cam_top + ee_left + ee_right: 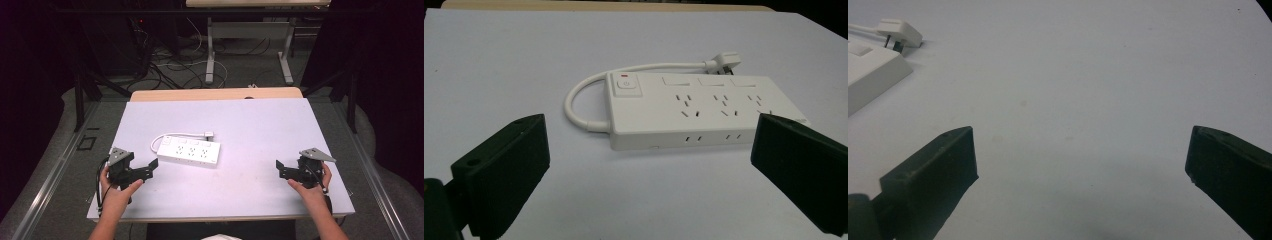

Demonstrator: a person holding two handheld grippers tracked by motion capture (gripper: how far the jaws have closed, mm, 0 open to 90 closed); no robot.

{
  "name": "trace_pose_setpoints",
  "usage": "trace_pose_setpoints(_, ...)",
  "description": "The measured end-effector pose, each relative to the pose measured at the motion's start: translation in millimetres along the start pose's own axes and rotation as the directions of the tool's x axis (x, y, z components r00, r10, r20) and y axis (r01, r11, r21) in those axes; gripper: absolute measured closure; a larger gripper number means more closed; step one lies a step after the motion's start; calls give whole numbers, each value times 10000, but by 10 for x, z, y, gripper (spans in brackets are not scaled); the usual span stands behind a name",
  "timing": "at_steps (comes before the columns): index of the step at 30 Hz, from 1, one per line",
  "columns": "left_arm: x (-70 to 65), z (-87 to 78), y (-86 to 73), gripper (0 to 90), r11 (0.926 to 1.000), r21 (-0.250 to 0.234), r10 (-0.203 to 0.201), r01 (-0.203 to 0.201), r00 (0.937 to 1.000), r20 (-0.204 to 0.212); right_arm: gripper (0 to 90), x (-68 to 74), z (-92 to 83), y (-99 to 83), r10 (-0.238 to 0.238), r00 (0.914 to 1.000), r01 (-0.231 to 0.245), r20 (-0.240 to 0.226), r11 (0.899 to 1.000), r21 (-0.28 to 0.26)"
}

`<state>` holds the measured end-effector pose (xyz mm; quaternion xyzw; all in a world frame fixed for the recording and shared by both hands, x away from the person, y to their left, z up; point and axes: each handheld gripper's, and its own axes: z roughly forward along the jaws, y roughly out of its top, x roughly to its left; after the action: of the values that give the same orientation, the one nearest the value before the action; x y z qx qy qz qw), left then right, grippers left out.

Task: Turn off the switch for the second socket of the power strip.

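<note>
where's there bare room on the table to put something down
Free: the stretch between the power strip and the right gripper, and the far half beyond the plug. Crowded: the near left, where the left gripper sits beside the strip.

No readable text, brand or number anywhere. Only a power symbol on the switch [626, 86] of the strip [694, 111], frame centre.

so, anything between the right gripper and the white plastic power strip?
Nothing: bare white tabletop between right gripper and white plastic power strip, seen in the high view.
</note>
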<state>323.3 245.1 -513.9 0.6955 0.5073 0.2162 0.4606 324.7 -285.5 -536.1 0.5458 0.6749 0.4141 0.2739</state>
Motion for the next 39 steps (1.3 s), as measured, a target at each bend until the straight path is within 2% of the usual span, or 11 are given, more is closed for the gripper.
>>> trace_pose_setpoints(5, -25, 26, 40, 35, 9999, 63, 128, -128, 9999, -48, 0, 8, 2, -4, -52, 10000, 52, -12, 9999, 126)
trace_pose_setpoints(7, -35, 47, 58, 50, 9998, 119, 143, -142, 9998, -103, 0, 4, 7, -6, -250, 9997, 250, -9, 9997, 79)
trace_pose_setpoints(8, -41, 58, 70, 53, 9997, 165, 194, -193, 9998, -109, 0, 19, 5, -6, -112, 9999, 112, -7, 9998, 142)
trace_pose_setpoints(14, -99, 114, 138, 74, 9996, 250, 129, -129, 9999, 27, 1, 44, 31, -23, -209, 9998, 209, 20, 9998, 61)
trace_pose_setpoints(17, -119, 137, 177, 87, 9996, 259, 137, -136, 9999, -49, 1, 37, 26, -25, -220, 9998, 220, -15, 9997, 123)
trace_pose_setpoints(23, -140, 164, 287, 149, 9993, 326, 172, -167, 9997, -155, 1, 30, 13, -21, -227, 9997, 227, 103, 9997, -27)
trace_pose_setpoints(24, -141, 174, 306, 160, 9994, 301, 178, -172, 9997, -182, 1, 30, -3, -18, -221, 9997, 221, 68, 9997, 129)
trace_pose_setpoints(29, -163, 204, 406, 165, 9995, 254, 216, -213, 9997, -103, 2, 30, 6, -28, -216, 9998, 216, 12, 9997, 66)
trace_pose_setpoints(31, -178, 223, 443, 168, 9995, 219, 236, -234, 9997, -109, 3, 22, 11, -27, -394, 9992, 394, 16, 9992, 31)
trace_pose_setpoints(34, -195, 254, 498, 176, 9990, 272, 354, -352, 9993, -70, 3, 35, 12, -29, -232, 9997, 232, 43, 9997, 45)
trace_pose_setpoints(39, -229, 317, 582, 182, 9986, 341, 409, -409, 9992, -3, 9, 34, 18, -31, -259, 9996, 260, -64, 9996, 106)
